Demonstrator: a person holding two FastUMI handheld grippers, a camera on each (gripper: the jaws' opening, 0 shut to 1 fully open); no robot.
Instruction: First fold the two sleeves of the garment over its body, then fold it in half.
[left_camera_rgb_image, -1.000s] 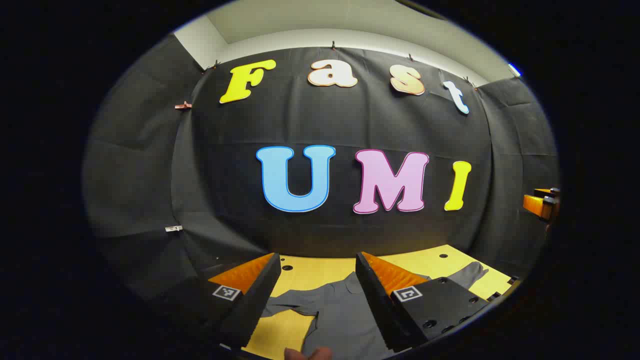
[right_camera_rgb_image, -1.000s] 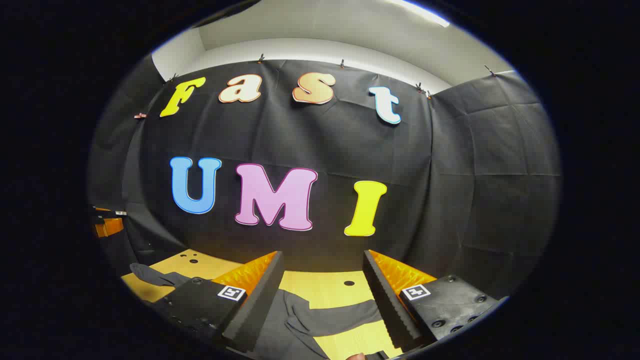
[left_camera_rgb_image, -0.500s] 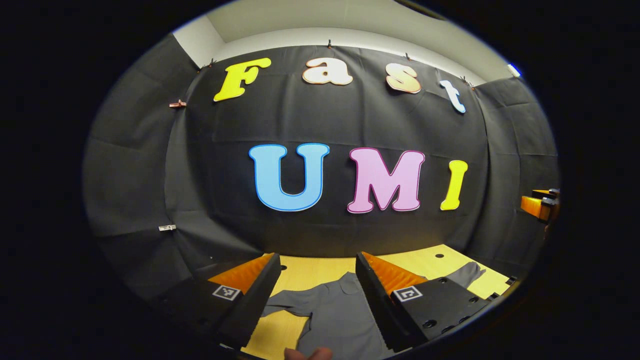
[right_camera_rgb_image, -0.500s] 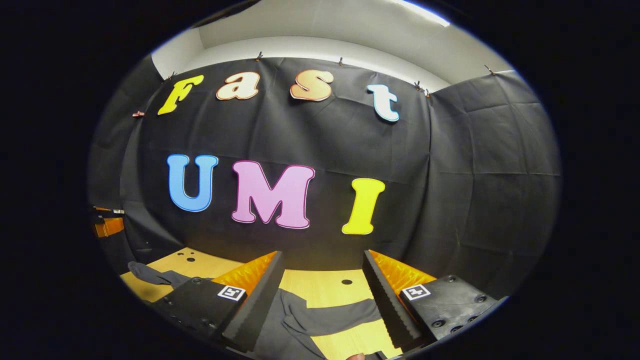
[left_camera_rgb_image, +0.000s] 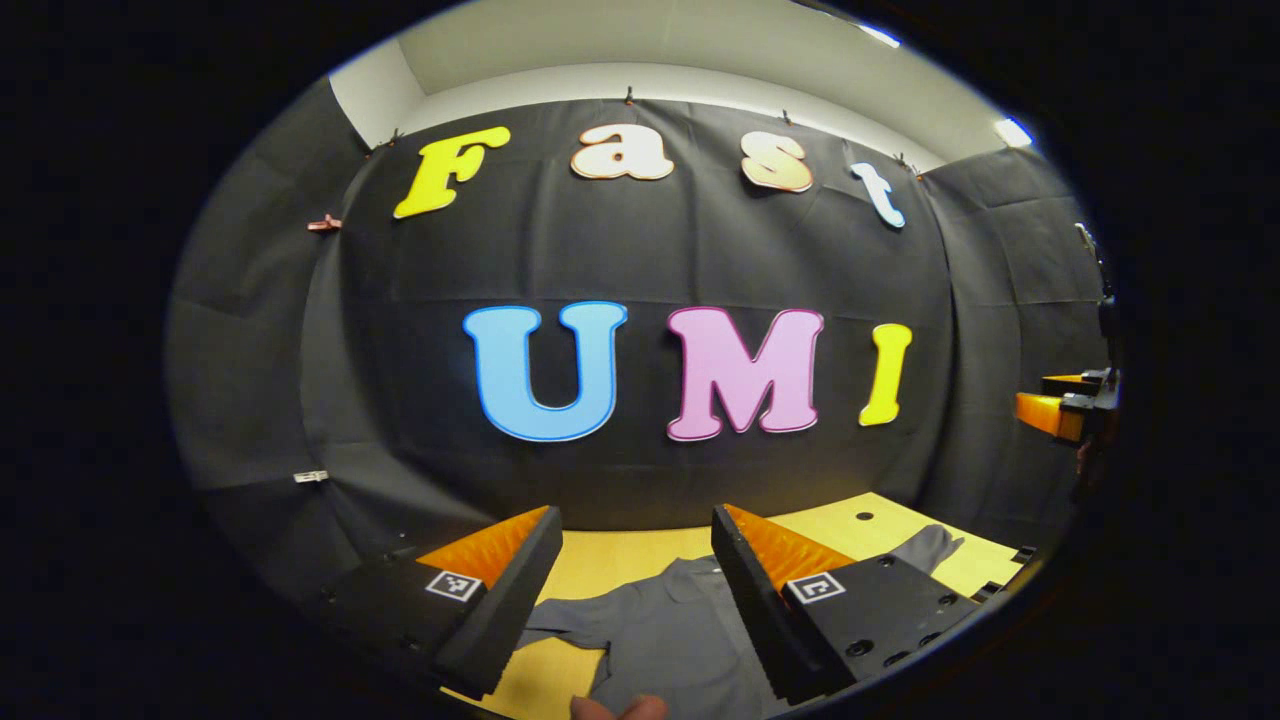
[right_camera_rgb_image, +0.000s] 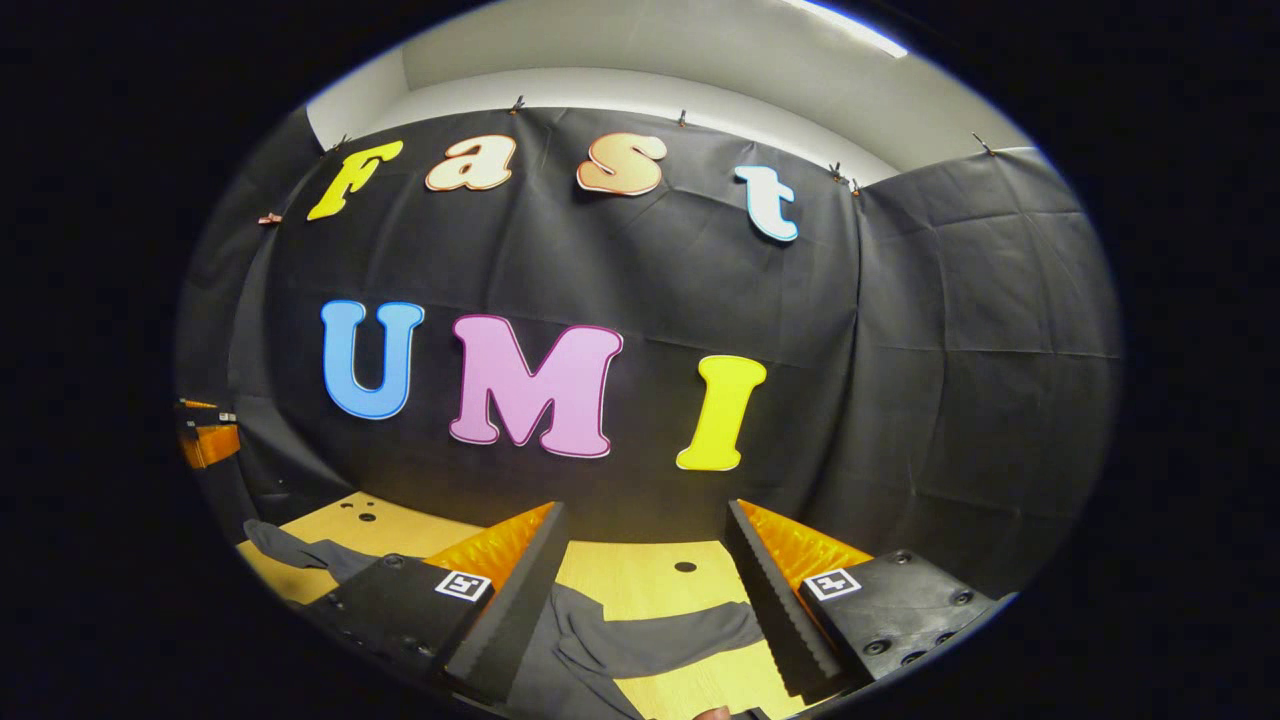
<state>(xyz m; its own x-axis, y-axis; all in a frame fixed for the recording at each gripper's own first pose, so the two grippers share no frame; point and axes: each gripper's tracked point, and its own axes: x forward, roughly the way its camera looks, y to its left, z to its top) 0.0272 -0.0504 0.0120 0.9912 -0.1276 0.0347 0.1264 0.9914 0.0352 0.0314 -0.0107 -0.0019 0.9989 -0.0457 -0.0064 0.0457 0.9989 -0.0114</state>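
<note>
Garment (left_camera_rgb_image: 660, 640): flat on surface (left_camera_rgb_image: 620, 555), below both tongs.
Sleeves: spread toward side edges; right sleeve (right_camera_rgb_image: 670, 640) under right tongs (right_camera_rgb_image: 640, 590).
Left tongs (left_camera_rgb_image: 635, 590): open, empty.
Right tongs: open, empty.

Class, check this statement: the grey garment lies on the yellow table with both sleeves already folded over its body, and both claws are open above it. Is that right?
Not quite. The sleeves are not folded: in the right gripper view a sleeve lies spread out across the table, away from the garment. The rest stands: the garment is grey and both the left claw and right claw are open above it.
</note>
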